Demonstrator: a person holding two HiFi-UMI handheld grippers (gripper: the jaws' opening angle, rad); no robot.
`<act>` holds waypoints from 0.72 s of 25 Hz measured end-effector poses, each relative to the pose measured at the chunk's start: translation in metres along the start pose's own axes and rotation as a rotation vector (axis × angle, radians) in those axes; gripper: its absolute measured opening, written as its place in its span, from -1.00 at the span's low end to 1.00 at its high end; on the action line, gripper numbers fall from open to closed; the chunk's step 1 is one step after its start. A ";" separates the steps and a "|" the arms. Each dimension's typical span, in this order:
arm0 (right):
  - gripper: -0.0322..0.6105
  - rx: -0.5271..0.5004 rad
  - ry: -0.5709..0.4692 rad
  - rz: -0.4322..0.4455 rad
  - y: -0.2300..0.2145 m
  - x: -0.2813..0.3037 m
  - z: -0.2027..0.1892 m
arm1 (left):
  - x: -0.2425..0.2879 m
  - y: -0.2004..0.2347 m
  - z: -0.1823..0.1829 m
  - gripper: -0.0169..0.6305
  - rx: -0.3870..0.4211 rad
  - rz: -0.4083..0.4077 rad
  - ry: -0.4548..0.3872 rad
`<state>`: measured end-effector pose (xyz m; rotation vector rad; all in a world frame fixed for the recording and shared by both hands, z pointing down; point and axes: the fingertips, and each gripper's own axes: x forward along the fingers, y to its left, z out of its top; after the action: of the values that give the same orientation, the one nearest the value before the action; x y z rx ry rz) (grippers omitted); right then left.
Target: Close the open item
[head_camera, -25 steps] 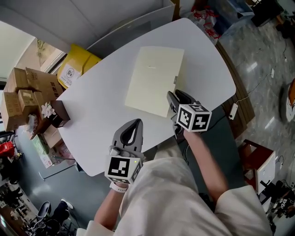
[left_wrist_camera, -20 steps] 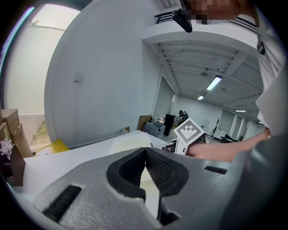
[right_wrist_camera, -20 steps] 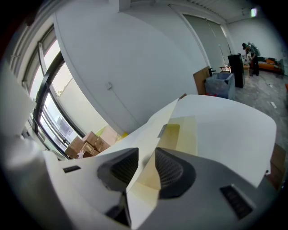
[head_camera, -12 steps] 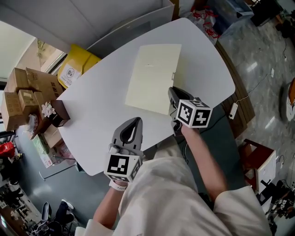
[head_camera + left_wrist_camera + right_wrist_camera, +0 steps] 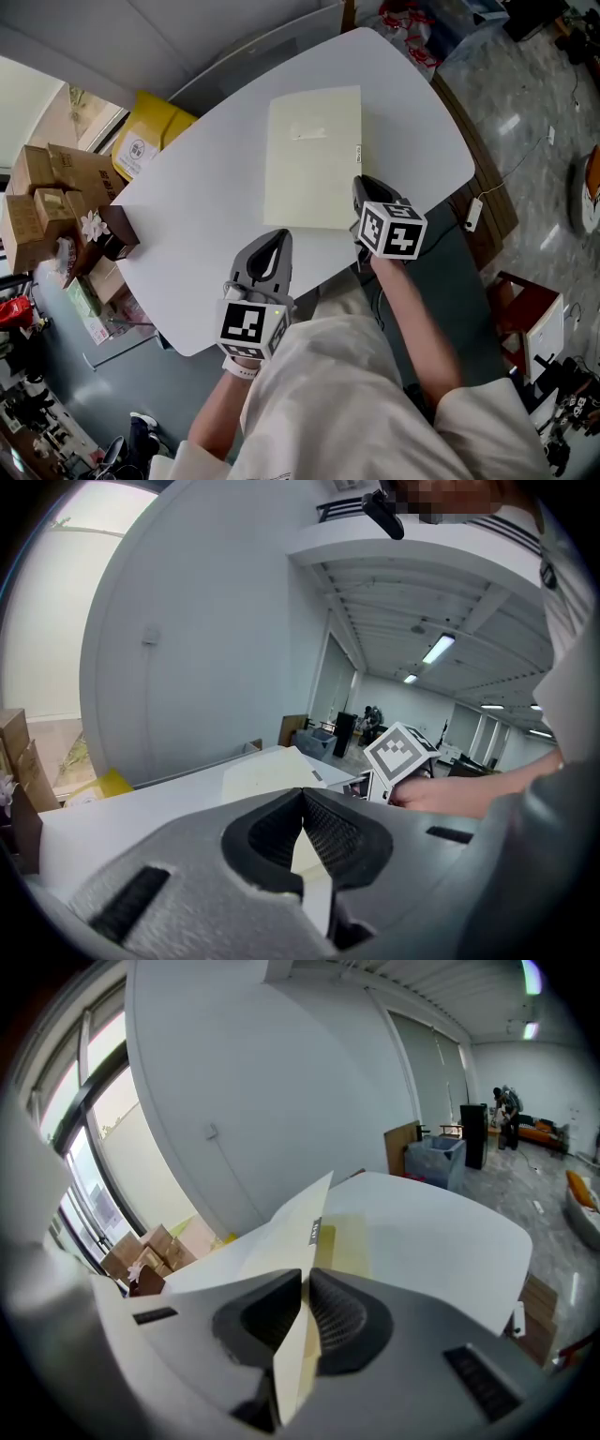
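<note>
A cream folder (image 5: 312, 155) lies on the white table (image 5: 187, 216). My right gripper (image 5: 360, 185) is at its near right corner. In the right gripper view the folder's cover (image 5: 281, 1241) runs edge-on between the pads and is lifted off the yellowish inside (image 5: 349, 1239). The right gripper (image 5: 307, 1276) has just been closing and is now shut on that cover. My left gripper (image 5: 273, 236) hovers over the table's near edge, shut and empty. The left gripper view shows the left gripper (image 5: 302, 793) with its pads meeting and the folder (image 5: 272, 778) beyond them.
Cardboard boxes (image 5: 47, 192) and a yellow bag (image 5: 150, 141) sit on the floor off the table's left side. A small brown box with a white flower (image 5: 108, 234) stands at the table's left corner. The table's rounded right edge (image 5: 459, 159) drops to a glossy floor.
My right gripper has edged forward along the folder's near right corner. The folder now looks squarer to the head view. The left gripper has stayed where it was.
</note>
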<state>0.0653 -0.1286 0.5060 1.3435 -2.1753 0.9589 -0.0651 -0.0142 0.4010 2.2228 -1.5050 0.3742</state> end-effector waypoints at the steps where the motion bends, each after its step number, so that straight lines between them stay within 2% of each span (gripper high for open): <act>1: -0.77 0.000 0.004 -0.013 -0.005 0.000 -0.004 | 0.002 0.000 -0.001 -0.87 0.004 -0.003 0.002; 9: -0.77 -0.007 0.026 -0.082 -0.030 0.003 -0.019 | 0.017 -0.001 -0.010 -0.87 0.033 -0.027 0.031; 18: -0.76 -0.005 0.061 -0.131 -0.047 0.016 -0.032 | 0.045 0.013 -0.036 -0.87 0.020 -0.018 0.091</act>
<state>0.0996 -0.1296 0.5543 1.4161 -2.0160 0.9320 -0.0594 -0.0376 0.4553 2.2026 -1.4388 0.4802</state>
